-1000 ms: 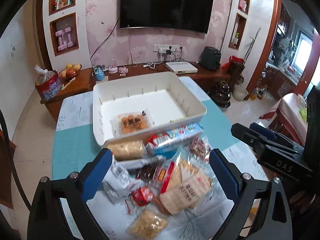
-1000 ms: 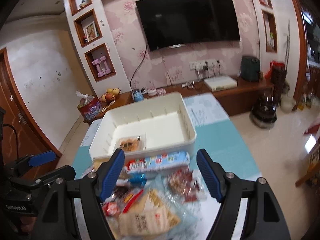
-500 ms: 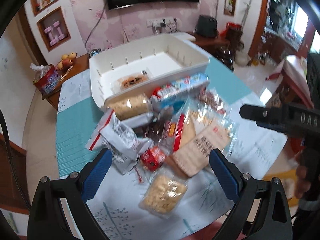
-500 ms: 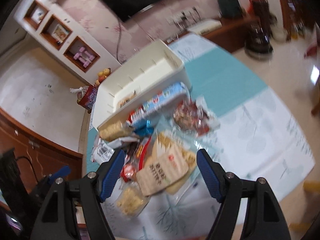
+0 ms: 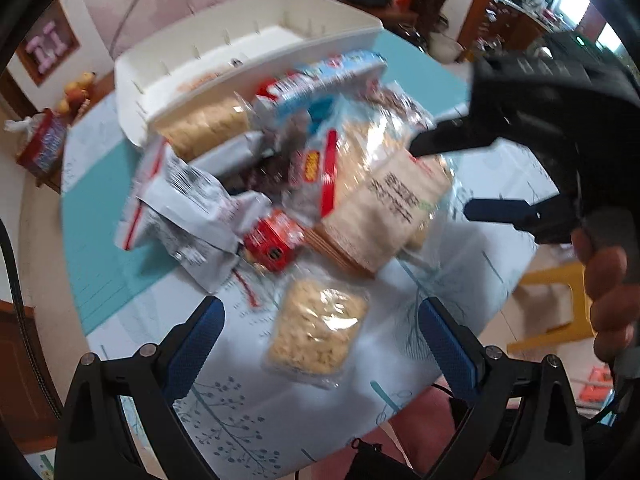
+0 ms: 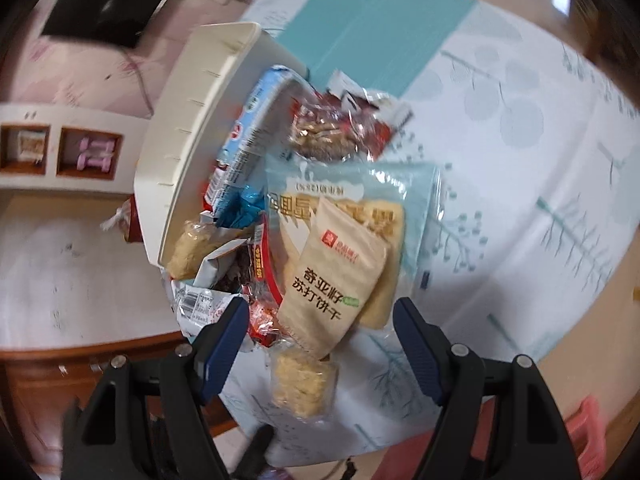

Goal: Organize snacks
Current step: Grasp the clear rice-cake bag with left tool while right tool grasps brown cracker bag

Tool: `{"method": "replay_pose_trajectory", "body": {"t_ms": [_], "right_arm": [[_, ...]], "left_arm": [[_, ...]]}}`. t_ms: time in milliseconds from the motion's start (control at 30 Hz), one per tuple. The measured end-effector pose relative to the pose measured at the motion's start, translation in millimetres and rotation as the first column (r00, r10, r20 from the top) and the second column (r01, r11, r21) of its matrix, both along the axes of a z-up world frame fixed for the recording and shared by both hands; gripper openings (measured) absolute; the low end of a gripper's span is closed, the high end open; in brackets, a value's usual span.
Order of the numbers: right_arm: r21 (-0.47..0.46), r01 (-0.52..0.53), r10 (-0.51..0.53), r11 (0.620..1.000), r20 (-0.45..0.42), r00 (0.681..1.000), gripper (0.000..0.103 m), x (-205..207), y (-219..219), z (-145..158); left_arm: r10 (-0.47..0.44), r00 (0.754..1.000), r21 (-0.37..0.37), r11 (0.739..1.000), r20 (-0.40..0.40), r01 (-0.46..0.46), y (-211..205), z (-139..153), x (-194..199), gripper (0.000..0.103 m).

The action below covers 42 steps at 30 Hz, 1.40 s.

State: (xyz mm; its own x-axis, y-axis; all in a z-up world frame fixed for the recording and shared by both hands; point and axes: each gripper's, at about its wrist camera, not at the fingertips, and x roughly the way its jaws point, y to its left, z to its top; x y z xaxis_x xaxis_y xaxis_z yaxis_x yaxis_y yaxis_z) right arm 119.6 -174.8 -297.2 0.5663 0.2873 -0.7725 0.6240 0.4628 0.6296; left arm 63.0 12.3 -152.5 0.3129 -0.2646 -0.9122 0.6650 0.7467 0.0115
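A heap of snacks (image 5: 304, 168) lies on a table (image 5: 460, 292), pressed against the near wall of a white bin (image 5: 248, 64). The left gripper (image 5: 320, 336) hangs wide and empty above a clear bag of puffed snacks (image 5: 318, 332) at the heap's near edge. The right gripper (image 6: 320, 332), also wide and empty, is over a beige cracker pack (image 6: 332, 276). One packet, blurred, seems to lie inside the bin.
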Motion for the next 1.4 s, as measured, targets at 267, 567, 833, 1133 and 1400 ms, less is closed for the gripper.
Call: {"method": "replay_pose_trajectory", "body": {"t_ms": [267, 567, 833, 1133, 1400], "right_arm": [[0.083, 0.075, -0.064, 0.994, -0.123, 0.99, 0.075, 19.8, 7.6, -13.5], [0.129, 0.177, -0.141, 0.976, -0.251, 0.958, 0.068, 35.0, 7.5, -30.9], [0.129, 0.235, -0.179, 0.963, -0.341, 0.923, 0.062, 40.9, 11.2, -36.8], [0.14, 0.3, -0.214, 0.943, -0.434, 0.875, 0.062, 55.3, 1.3, -42.7], [0.114, 0.31, -0.223, 0.944, -0.472, 0.853, 0.056, 69.4, -0.8, -41.7]], "left_arm": [[-0.017, 0.995, 0.064, 0.998, -0.094, 0.023, -2.8, -28.8, 11.2, 0.097], [-0.075, 0.982, 0.13, 0.987, -0.171, 0.098, -6.0, -61.8, 14.4, 0.093], [-0.092, 0.975, 0.164, 0.978, -0.201, 0.126, -8.0, -83.9, 11.6, 0.078], [-0.094, 0.973, 0.185, 0.973, -0.211, 0.134, -9.4, -102.9, 4.0, 0.063], [-0.09, 0.974, 0.182, 0.975, -0.21, 0.129, -3.2, -104.8, 15.2, 0.057]]}}
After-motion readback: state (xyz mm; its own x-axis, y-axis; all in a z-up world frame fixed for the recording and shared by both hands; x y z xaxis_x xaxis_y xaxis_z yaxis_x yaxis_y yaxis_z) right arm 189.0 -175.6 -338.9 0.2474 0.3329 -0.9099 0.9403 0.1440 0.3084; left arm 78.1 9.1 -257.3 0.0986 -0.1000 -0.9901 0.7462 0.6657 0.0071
